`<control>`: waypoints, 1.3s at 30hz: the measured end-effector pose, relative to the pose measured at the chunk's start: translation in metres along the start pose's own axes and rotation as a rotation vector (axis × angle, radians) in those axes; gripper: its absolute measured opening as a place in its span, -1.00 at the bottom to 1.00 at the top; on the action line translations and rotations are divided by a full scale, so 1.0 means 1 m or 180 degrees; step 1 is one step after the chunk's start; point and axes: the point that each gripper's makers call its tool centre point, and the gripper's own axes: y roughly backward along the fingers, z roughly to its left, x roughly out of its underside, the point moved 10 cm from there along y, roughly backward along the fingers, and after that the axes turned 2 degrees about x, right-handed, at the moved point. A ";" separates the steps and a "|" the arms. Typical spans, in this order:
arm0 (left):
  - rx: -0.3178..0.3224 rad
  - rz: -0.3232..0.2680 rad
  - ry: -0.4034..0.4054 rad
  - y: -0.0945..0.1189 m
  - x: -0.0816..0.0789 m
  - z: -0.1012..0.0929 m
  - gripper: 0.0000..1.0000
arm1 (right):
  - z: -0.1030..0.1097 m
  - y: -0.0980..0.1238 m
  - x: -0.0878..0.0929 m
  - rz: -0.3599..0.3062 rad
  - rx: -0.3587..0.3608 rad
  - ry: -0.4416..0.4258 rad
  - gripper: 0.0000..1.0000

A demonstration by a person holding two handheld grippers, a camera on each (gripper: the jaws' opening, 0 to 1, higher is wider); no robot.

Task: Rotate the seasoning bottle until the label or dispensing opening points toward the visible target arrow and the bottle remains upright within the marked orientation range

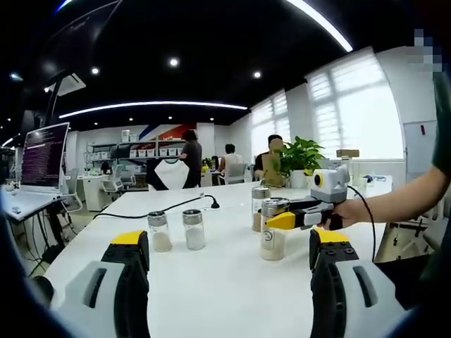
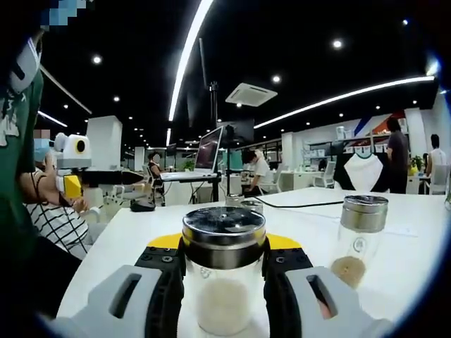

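Observation:
A glass seasoning bottle [image 2: 224, 282] with a steel shaker lid and pale powder stands upright on the white table [image 2: 409, 246]. My right gripper [image 2: 224, 271] is shut on it, one jaw on each side of the glass. In the left gripper view this bottle [image 1: 272, 238] sits right of centre, and the right gripper [image 1: 283, 220] comes in from the right and clamps it just under the lid. My left gripper [image 1: 229, 243] is low over the table with its jaws wide apart and nothing between them.
Two small bottles [image 1: 159, 231] [image 1: 193, 229] stand left of the held one, and a third [image 1: 260, 208] stands behind it. Another bottle [image 2: 359, 239] stands to the right in the right gripper view. A black cable [image 1: 162, 208] crosses the table. A laptop [image 1: 44, 156] sits far left, with people beyond.

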 end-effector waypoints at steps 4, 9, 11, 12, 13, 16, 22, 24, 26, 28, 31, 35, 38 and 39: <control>-0.0004 0.0021 0.0005 0.001 0.001 0.001 0.99 | 0.000 0.000 0.000 0.0030 -0.0014 0.0021 -0.18; -0.0049 0.0024 0.0058 0.005 0.001 0.004 0.99 | 0.002 0.001 0.002 0.0104 0.0319 -0.0147 -0.02; -0.0045 0.0000 0.0084 0.006 0.001 0.004 0.99 | 0.005 0.002 0.003 0.0118 0.0360 -0.0096 0.03; -0.0050 0.0002 0.0080 0.007 0.001 0.004 0.99 | 0.007 0.003 0.002 0.0122 0.0407 -0.0066 0.04; -0.0055 0.0010 0.0070 0.007 0.001 0.004 0.99 | 0.008 0.003 0.003 0.0121 0.0442 -0.0067 0.06; -0.0074 0.0007 0.0076 0.007 0.001 0.005 0.99 | 0.013 0.005 0.005 0.0185 0.0643 -0.0050 0.10; -0.0063 0.0014 0.0042 0.006 0.001 0.003 0.99 | 0.024 0.008 0.007 0.0081 0.1213 -0.0027 0.04; -0.0059 0.0010 0.0055 0.005 0.001 0.003 0.99 | 0.029 0.007 0.007 0.0055 0.1358 -0.0068 0.04; -0.0067 0.0021 0.0055 0.005 0.002 0.003 0.99 | 0.032 0.006 0.006 0.0029 0.1477 -0.0012 0.04; -0.0065 0.0019 0.0066 0.005 0.002 0.003 0.99 | 0.037 0.004 0.004 -0.0015 0.1549 -0.0014 0.04; -0.0067 0.0026 0.0072 0.005 0.002 0.003 0.99 | 0.042 0.001 0.003 0.0115 0.1819 0.0025 0.00; -0.0065 0.0014 0.0087 0.005 0.003 0.003 0.99 | 0.047 -0.003 0.001 0.0137 0.2087 0.0036 -0.03; -0.0059 0.0028 0.0075 0.005 0.003 0.003 0.99 | 0.049 -0.003 0.002 0.0102 0.2280 -0.0089 -0.02; -0.0053 0.0026 0.0078 0.005 0.003 0.003 0.99 | 0.049 -0.003 0.002 0.0103 0.2307 -0.0087 -0.02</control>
